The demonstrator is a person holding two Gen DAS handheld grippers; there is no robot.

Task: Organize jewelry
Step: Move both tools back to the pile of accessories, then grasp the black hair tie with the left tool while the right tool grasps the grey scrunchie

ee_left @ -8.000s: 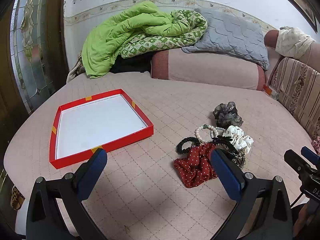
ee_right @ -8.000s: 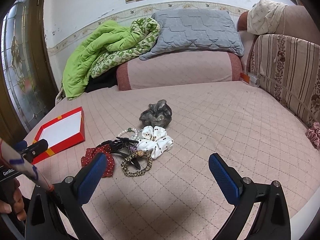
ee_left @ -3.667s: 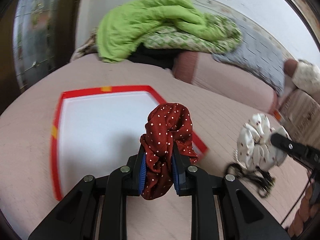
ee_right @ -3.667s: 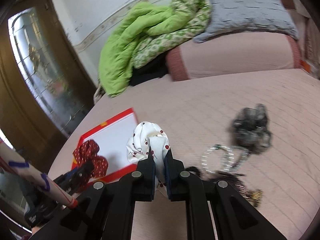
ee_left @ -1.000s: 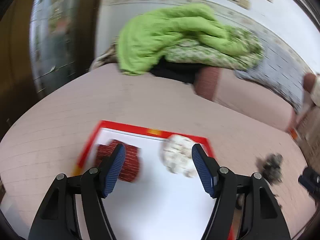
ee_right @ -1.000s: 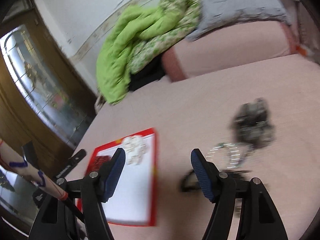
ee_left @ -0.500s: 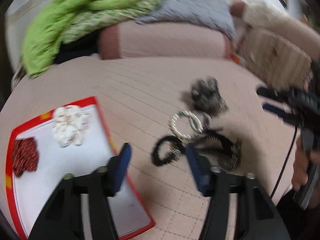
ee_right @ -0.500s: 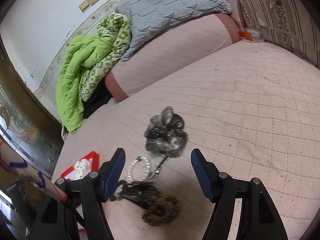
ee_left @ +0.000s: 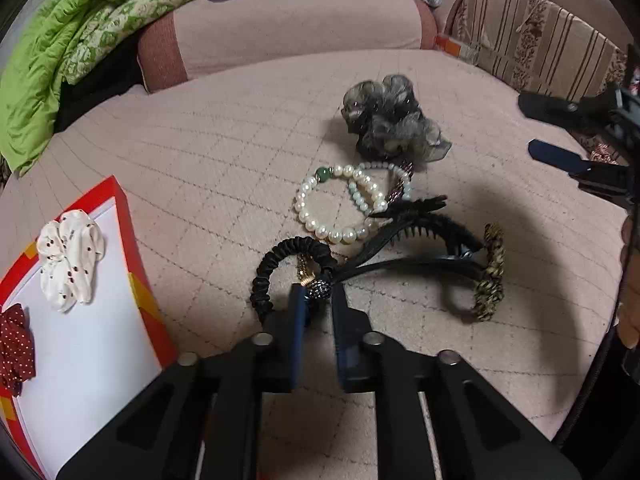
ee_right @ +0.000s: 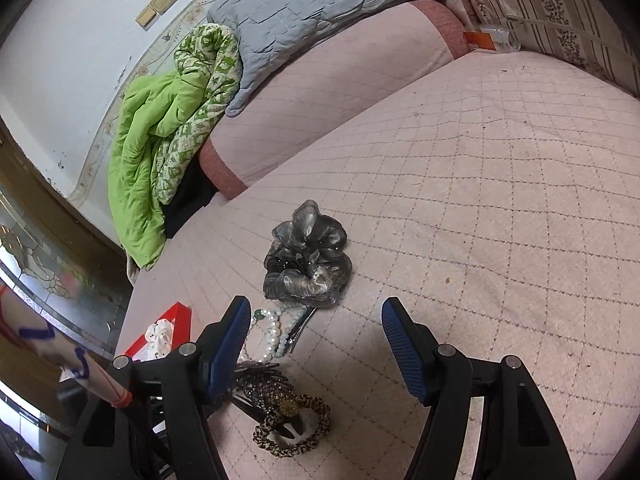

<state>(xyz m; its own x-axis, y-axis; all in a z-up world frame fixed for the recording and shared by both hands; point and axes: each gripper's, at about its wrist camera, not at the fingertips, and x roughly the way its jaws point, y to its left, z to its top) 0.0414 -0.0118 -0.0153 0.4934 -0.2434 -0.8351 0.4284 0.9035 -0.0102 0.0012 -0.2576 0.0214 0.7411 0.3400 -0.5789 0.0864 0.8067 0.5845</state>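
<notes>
A pile of jewelry lies on the pink quilted bed. In the left wrist view, my left gripper point(ee_left: 318, 294) is shut on the black coiled hair tie point(ee_left: 276, 264) at its beaded charm. Beyond it lie a pearl bracelet point(ee_left: 340, 204), a black hair claw point(ee_left: 424, 228), a leopard scrunchie point(ee_left: 490, 276) and a grey scrunchie point(ee_left: 392, 120). The red tray point(ee_left: 124, 216) at the left holds a white dotted scrunchie point(ee_left: 70, 258) and a red dotted scrunchie point(ee_left: 14, 344). My right gripper point(ee_right: 316, 324) is open and empty just above the grey scrunchie point(ee_right: 306, 256).
A green quilt point(ee_right: 160, 132) and a grey pillow point(ee_right: 312, 8) lie on the bolster at the back. A striped sofa back point(ee_left: 540, 48) stands at the right. The bed edge and a glass door point(ee_right: 40, 264) are at the left.
My left gripper moved from over the tray to the pile and shut on the black hair tie. My right gripper came nearer to the grey scrunchie and stays open.
</notes>
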